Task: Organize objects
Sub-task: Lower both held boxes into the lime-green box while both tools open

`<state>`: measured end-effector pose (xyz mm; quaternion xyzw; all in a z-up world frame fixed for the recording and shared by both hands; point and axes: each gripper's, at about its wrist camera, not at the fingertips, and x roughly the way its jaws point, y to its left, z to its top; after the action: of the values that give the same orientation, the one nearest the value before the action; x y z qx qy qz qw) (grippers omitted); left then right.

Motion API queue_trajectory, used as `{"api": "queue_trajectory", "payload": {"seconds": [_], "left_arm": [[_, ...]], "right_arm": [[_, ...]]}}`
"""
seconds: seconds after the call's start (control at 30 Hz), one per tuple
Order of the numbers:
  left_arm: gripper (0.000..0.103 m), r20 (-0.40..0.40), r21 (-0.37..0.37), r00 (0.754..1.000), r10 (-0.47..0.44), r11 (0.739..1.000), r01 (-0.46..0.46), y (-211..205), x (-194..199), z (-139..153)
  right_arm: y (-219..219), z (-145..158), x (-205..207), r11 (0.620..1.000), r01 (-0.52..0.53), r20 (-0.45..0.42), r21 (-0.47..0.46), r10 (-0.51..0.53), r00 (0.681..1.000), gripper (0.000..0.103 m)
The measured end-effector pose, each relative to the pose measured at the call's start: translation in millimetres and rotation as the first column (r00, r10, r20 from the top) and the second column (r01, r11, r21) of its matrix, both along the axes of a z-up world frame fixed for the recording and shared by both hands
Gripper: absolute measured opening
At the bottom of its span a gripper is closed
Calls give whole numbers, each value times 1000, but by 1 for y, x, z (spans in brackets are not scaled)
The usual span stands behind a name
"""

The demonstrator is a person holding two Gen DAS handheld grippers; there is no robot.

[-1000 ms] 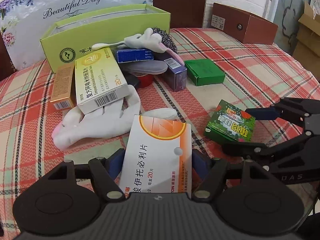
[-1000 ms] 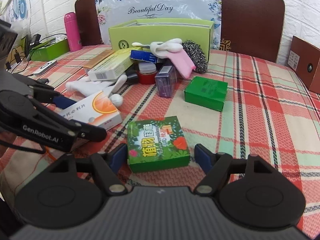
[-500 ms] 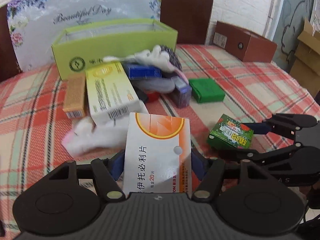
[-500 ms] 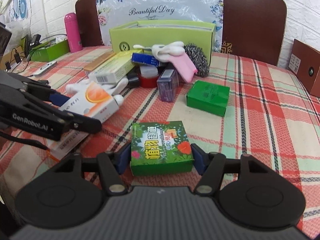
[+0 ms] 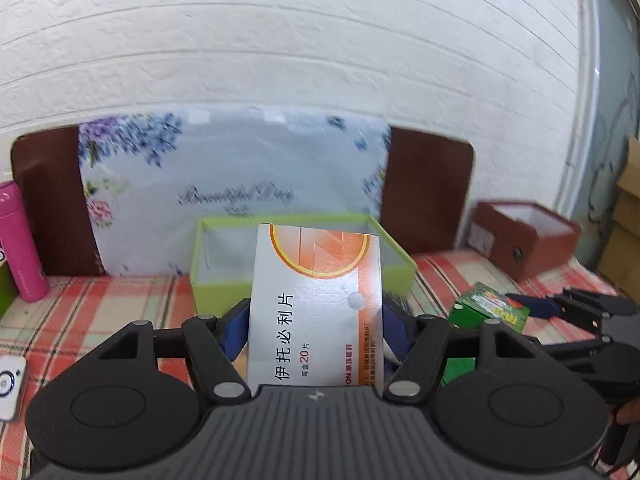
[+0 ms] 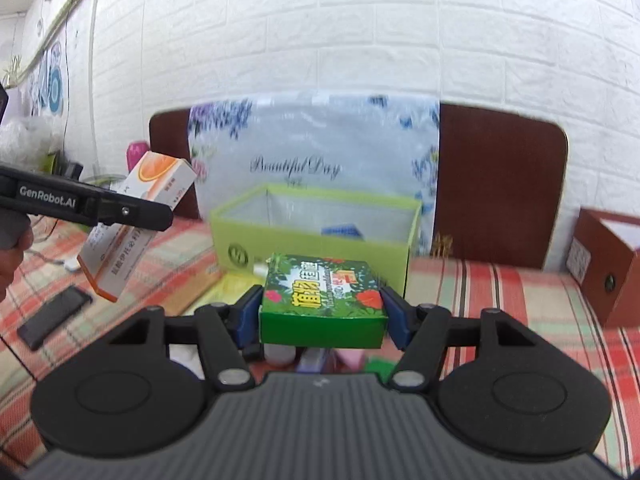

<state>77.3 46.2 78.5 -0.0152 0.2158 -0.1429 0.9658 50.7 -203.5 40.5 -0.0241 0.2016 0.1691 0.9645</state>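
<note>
My left gripper (image 5: 314, 326) is shut on a white and orange medicine box (image 5: 316, 304), held up in the air in front of the lime green open box (image 5: 200, 276). The same medicine box (image 6: 136, 220) shows at the left of the right wrist view, tilted in the left gripper's black fingers (image 6: 132, 210). My right gripper (image 6: 322, 314) is shut on a green flowered box (image 6: 322, 300), also lifted off the table, just in front of the lime green box (image 6: 312, 246). That green box (image 5: 490, 308) appears at the right of the left wrist view.
A checked cloth (image 6: 500, 300) covers the table. A brown open box (image 5: 524, 240) stands at the right, a pink bottle (image 5: 20, 240) at the left, a black phone (image 6: 52, 316) lies near the left. A flowered bag (image 6: 320, 152) leans on a brown chair back (image 6: 500, 184) behind.
Both grippers have risen off the table with their boxes and tipped more level. The right jaws closed onto the green flowered box; the pile of objects has dropped out of sight below.
</note>
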Motion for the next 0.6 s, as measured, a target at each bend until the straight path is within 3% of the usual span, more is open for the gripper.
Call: {"api": "queue_trajectory", "payload": {"seconds": [0.33,0.6], "left_arm": [[70,-34,-43,992,123,991,-124,9,110,6],[70,-118,-33,976,182,982,-187,16,182,-16]], "right_arm": [[22,12,105,997,77,46,-20,-76,996,62],[38,-11,191,992,115,-33,-53,-117,993,62]]}}
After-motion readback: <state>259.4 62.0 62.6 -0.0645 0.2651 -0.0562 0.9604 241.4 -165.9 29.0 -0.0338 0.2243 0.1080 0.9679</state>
